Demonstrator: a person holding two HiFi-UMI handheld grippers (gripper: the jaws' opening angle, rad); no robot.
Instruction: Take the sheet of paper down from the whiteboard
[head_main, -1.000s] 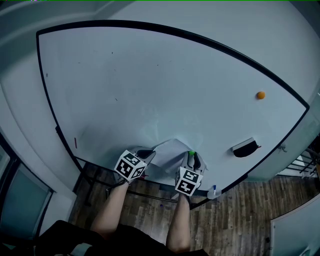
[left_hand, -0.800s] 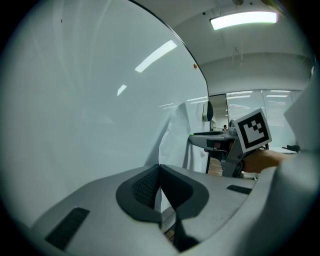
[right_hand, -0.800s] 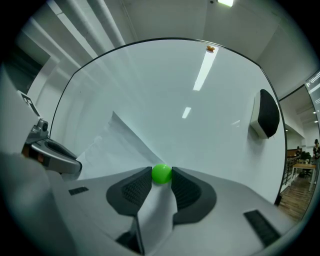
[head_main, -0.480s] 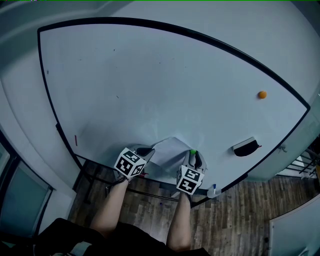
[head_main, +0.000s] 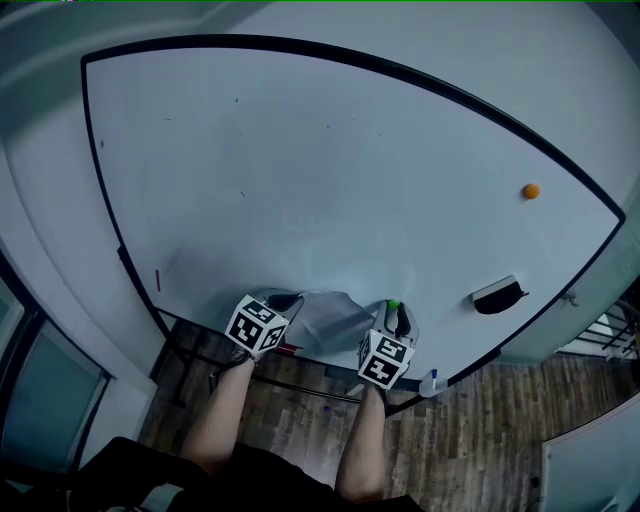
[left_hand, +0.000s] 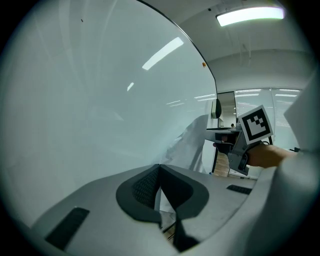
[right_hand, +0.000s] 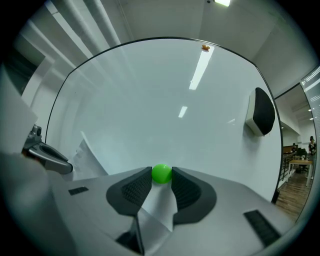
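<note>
The sheet of paper (head_main: 328, 315) hangs low on the whiteboard (head_main: 330, 170), just above the board's bottom edge, with its long axis running left to right between the two tools. The left gripper (head_main: 288, 300) has its jaws pressed together on the sheet's left end, and in the left gripper view (left_hand: 159, 172) the paper (left_hand: 187, 145) rises from the closed pads and curves off toward the right, standing away from the board face. The right gripper (head_main: 397, 312) clasps the green magnet (head_main: 394, 304) at the sheet's right end. In the right gripper view (right_hand: 161, 181) both pads touch the round magnet (right_hand: 161, 173), and a strip of paper (right_hand: 157, 205) passes between the jaws beneath it. Between the grippers the sheet looks slack and rumpled, bowed outward rather than flat on the board. The board's black frame runs close under the paper, with wooden floor beyond it on the near side. Above the sheet and to its left lies a wide stretch of bare board. To the right, well apart, the eraser (head_main: 497, 295) clings near the lower frame, and the orange magnet (head_main: 531, 190) sits higher up near the right edge.
</note>
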